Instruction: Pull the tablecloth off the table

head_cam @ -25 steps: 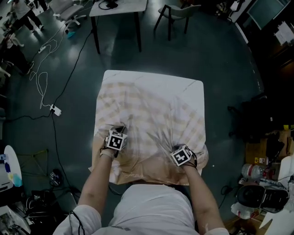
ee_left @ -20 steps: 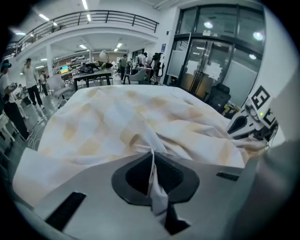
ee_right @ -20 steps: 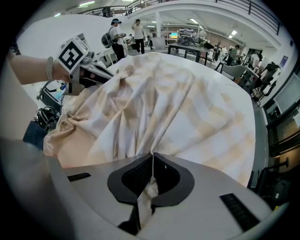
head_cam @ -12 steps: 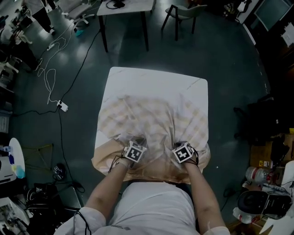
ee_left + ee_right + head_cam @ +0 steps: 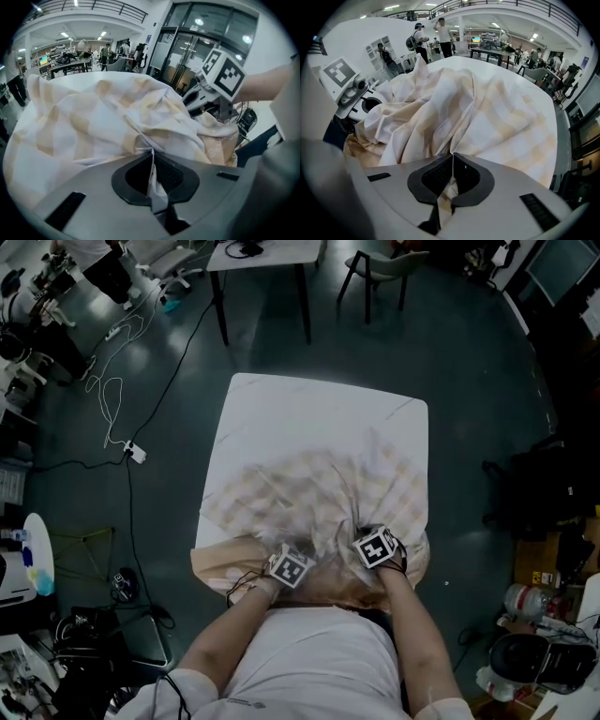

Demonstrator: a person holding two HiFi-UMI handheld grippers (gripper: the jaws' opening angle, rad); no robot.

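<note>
A cream and beige checked tablecloth [image 5: 309, 498] lies bunched over the near half of a white table [image 5: 319, 409]; the far half of the tabletop is bare. My left gripper [image 5: 286, 563] is shut on a fold of the tablecloth [image 5: 140, 126] near the table's front edge; the cloth is pinched between its jaws. Just to its right, my right gripper [image 5: 375, 545] is also shut on the tablecloth [image 5: 478, 108], with cloth gathered in folds ahead of it. The two grippers are close together. Cloth hangs over the front edge toward my body.
Dark floor surrounds the table. Another table [image 5: 267, 254] and a chair [image 5: 380, 268] stand beyond it. Cables and a power strip [image 5: 136, 453] lie on the floor at left. Equipment clutters the right edge [image 5: 534, 634] and lower left [image 5: 28, 568].
My left gripper has dragged its fold of cloth rightward and toward me, ending close to the right gripper. The cloth has slid nearer, baring more of the far tabletop. The right gripper stayed put.
</note>
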